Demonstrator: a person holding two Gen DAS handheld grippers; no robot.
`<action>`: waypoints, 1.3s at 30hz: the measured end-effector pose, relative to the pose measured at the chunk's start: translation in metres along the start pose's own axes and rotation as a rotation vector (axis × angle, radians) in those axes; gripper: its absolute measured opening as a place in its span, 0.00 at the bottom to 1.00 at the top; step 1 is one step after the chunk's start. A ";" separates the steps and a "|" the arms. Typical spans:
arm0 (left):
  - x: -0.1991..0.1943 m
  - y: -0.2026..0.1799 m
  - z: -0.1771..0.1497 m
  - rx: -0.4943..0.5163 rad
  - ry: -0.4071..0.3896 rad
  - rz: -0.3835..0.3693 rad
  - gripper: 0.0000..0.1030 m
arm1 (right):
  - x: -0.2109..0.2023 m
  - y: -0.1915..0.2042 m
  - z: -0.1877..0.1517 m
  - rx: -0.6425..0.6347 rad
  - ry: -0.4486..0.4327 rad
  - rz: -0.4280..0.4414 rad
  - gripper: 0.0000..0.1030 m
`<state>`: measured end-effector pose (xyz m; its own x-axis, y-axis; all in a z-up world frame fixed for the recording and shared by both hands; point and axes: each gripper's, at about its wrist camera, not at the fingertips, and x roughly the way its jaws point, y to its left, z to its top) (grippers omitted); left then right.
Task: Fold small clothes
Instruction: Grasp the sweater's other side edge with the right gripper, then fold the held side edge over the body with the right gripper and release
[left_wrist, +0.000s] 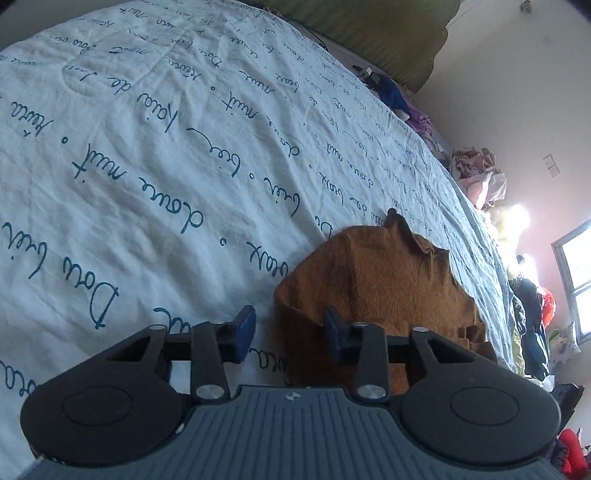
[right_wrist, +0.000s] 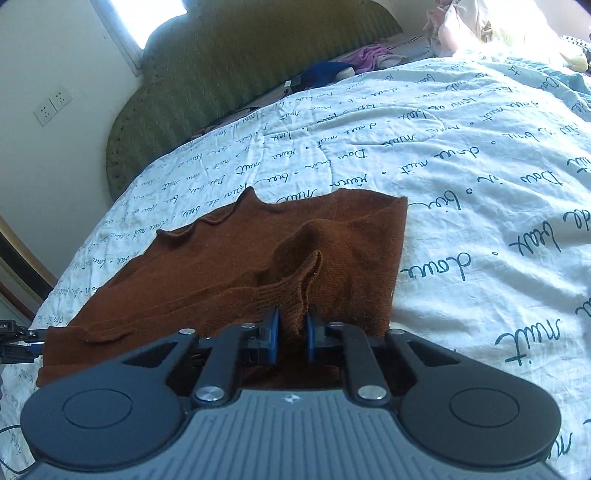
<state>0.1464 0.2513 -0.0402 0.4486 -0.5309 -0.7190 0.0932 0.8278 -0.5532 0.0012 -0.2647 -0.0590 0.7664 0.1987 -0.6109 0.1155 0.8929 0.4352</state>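
Two grippers are over one brown knitted garment (right_wrist: 229, 258), which lies on a bed under a white quilt (right_wrist: 461, 177) printed with blue handwriting.

Right gripper (right_wrist: 291, 332): its blue pads (right_wrist: 274, 332) are drawn nearly together on a raised fold of the garment's ribbed edge, which stands up between them and creases toward 12 o'clock. The grip is firm; cloth fills the narrow gap. The rest of the garment spreads flat from the gripper toward 10 o'clock, with a wavy far edge.

Left gripper (left_wrist: 290, 330): its jaws stand partly apart. The right-hand pad (left_wrist: 334, 328) sits at the near edge of the garment (left_wrist: 376, 280), and the left-hand pad is over bare quilt (left_wrist: 147, 166) just beside the cloth. Whether the right-hand pad touches the knit cannot be told, and nothing is pinched between the two. From this side the garment lies bunched from 12 to 2 o'clock, one corner peaked upward.

Surroundings: a green padded headboard (right_wrist: 236, 77) stands at the head of the bed at 11 o'clock in the right wrist view, with loose clothes (right_wrist: 354, 61) (blue and purple items) heaped at its foot. More crumpled laundry (left_wrist: 476, 173) lies along the bed's far edge at 2 o'clock in the left wrist view. A wall socket (right_wrist: 53, 105) is at 10 o'clock.
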 end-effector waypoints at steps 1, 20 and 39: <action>0.004 0.002 0.000 -0.008 0.010 -0.005 0.09 | 0.000 0.003 0.001 -0.011 -0.002 -0.006 0.10; 0.034 -0.026 0.033 0.147 -0.064 0.108 0.04 | -0.004 -0.004 0.032 -0.106 -0.075 -0.097 0.05; 0.005 -0.119 -0.057 0.483 -0.076 0.110 0.24 | -0.013 -0.020 0.020 -0.067 -0.067 -0.082 0.69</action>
<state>0.0865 0.1403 -0.0020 0.5404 -0.4361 -0.7196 0.4348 0.8769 -0.2049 0.0017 -0.2936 -0.0465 0.7969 0.0982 -0.5961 0.1388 0.9306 0.3388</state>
